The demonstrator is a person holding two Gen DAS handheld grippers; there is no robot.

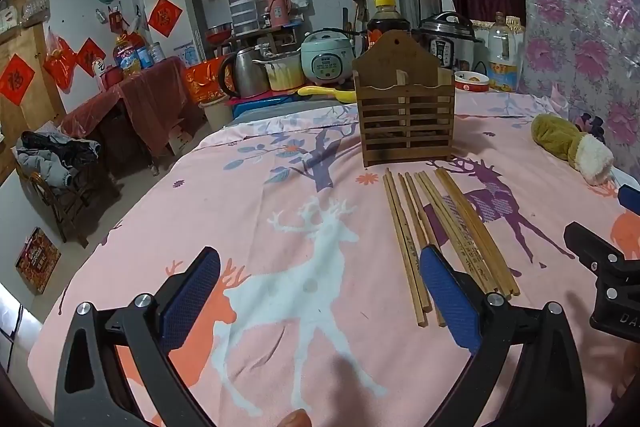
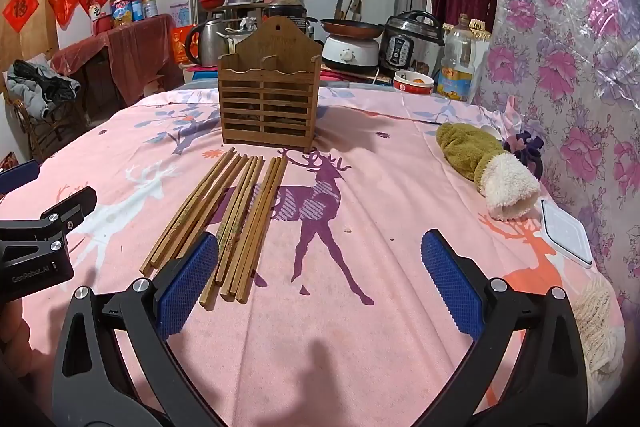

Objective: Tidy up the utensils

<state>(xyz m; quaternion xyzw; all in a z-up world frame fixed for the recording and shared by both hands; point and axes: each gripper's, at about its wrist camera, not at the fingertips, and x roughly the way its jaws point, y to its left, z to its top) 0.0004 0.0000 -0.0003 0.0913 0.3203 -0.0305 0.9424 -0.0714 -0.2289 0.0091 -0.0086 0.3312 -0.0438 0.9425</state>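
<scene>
Several wooden chopsticks lie side by side on the pink deer-print cloth, in front of a brown slatted wooden holder. They also show in the right wrist view, with the holder behind them. My left gripper is open and empty, just left of the chopsticks' near ends; its right finger overlaps them. My right gripper is open and empty, just right of the chopsticks' near ends. Each gripper shows at the edge of the other's view.
An olive and white plush mitten lies right of the holder. A white lidded box sits near the right edge. Cookers, a kettle, bottles and a bowl stand behind the table. A floral-covered wall rises on the right.
</scene>
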